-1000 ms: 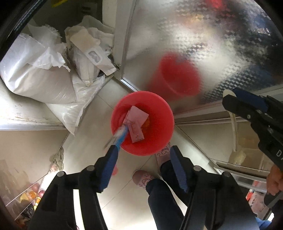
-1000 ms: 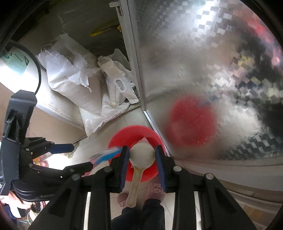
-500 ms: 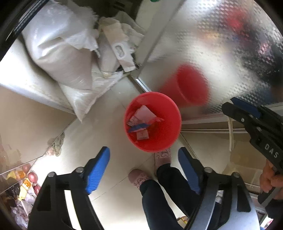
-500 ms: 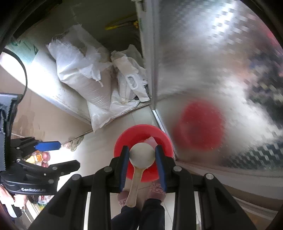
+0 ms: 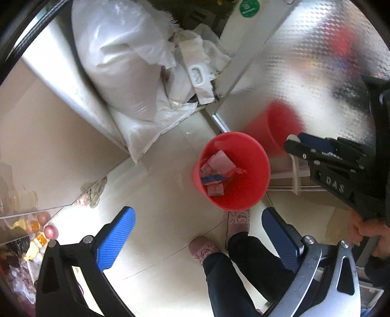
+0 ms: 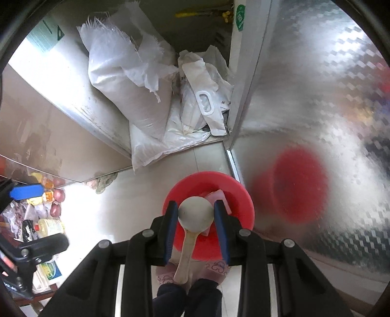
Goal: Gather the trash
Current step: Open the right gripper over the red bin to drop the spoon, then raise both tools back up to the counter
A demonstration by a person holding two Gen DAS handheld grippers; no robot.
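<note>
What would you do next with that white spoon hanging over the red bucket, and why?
Probably open the right gripper and let the white spoon fall: it is pinched between the pads right above the red bucket, where wrappers already lie.

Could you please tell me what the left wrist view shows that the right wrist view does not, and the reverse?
Only the left wrist view: the left hand-held gripper, jaws opening with nothing between them, and the blue wrapper among the pink ones in the bucket. Only the right wrist view: the spoon's round bowl clamped between the right hand-held gripper pads, and a green sticker. Both: the red bucket, the white sacks and the person's slippers.
</note>
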